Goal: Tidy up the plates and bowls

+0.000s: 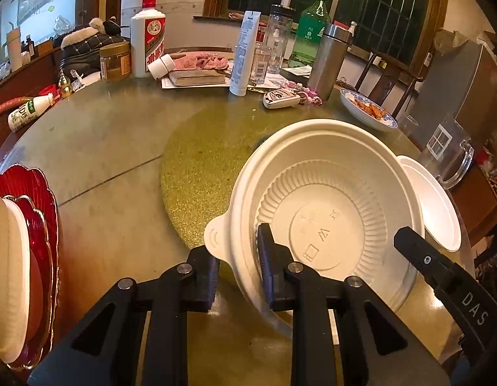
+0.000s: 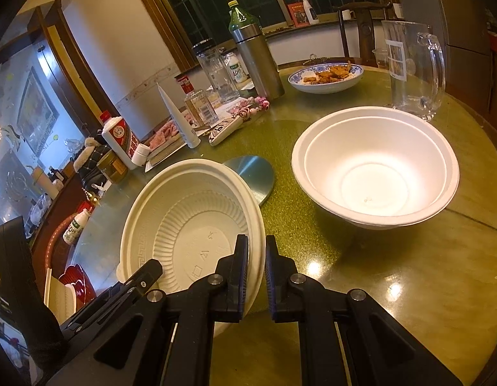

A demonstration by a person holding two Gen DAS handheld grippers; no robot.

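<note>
Ribbed bowl (image 1: pixel 329 212) is clenched at opposite rims by left tool (image 1: pixel 239 270) and right tool (image 2: pixel 256 276); lift evenly, nest into smooth bowls (image 2: pixel 375 167) ahead-right.

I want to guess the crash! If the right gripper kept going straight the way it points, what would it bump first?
Probably the green table, just ahead of the right gripper, which clamps the ribbed bowl. The white bowls sit farther right; depth is hard to judge.
</note>
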